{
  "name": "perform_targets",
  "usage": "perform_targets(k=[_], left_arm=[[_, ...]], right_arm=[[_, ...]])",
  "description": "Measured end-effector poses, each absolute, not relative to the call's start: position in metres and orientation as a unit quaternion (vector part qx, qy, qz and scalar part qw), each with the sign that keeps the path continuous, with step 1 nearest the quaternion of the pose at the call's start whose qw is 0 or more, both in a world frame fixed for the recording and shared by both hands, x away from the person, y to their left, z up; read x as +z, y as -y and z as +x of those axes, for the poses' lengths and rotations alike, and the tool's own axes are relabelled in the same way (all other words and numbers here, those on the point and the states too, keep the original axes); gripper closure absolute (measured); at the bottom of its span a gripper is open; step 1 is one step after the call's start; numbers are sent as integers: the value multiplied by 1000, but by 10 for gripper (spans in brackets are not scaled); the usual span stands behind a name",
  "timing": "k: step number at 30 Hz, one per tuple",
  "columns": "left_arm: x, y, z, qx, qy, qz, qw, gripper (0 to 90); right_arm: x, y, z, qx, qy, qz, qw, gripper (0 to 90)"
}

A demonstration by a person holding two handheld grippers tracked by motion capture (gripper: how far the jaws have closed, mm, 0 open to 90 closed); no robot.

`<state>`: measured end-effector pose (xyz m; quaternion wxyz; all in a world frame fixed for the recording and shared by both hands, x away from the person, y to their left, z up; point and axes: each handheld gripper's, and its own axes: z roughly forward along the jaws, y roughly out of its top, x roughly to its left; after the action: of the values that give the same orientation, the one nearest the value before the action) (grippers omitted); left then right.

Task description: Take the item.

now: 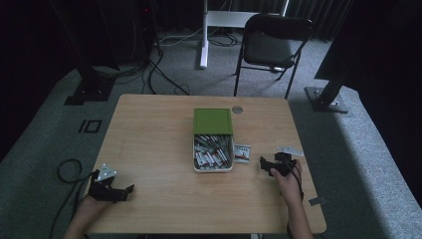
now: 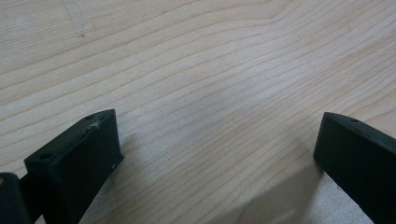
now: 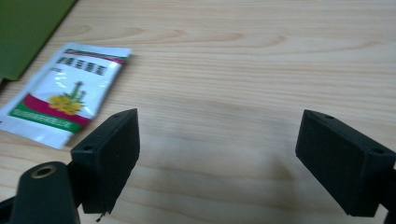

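A white box (image 1: 213, 168) full of several sachets sits mid-table, its green lid (image 1: 213, 121) lying just behind it. One white sachet (image 1: 242, 153) with a yellow flower print (image 3: 65, 94) lies flat on the wood right of the box. My right gripper (image 1: 272, 164) rests a little right of that sachet, open, its jaws wide apart over bare wood (image 3: 219, 140). My left gripper (image 1: 115, 191) lies near the table's front left corner, also open with nothing between its jaws (image 2: 219, 140).
A thin pale packet (image 1: 291, 150) lies near the table's right edge, behind my right gripper. A round cable hole (image 1: 237, 109) sits at the back. Beyond the table stands a dark chair (image 1: 272, 45). Cables trail on the floor at left.
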<state>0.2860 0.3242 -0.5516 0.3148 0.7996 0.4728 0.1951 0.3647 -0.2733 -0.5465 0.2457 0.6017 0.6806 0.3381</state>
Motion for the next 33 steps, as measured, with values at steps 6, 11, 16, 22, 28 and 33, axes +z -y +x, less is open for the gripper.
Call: perform_targets(k=[6,11,16,22,28,33], left_arm=[[-552,-324,286,195,-473,800,315,14],[-552,-324,286,195,-472,800,314,14],[-552,-324,286,195,-472,800,314,14],[-551,-324,286,195,-472,800,314,14],[-552,-324,286,195,-472,800,314,14],[-552,-324,286,195,-472,800,314,14]], right_arm=[[-546,288,354,328,-671,615,254,140],[-545,297,345,323,-667,619,258,135],[-545,305,334,319,-662,625,262,130],[-546,311,321,315,-658,629,267,137],[-553,315,312,303,-656,636,271,138],[-557,317,304,293,-661,636,269,137]])
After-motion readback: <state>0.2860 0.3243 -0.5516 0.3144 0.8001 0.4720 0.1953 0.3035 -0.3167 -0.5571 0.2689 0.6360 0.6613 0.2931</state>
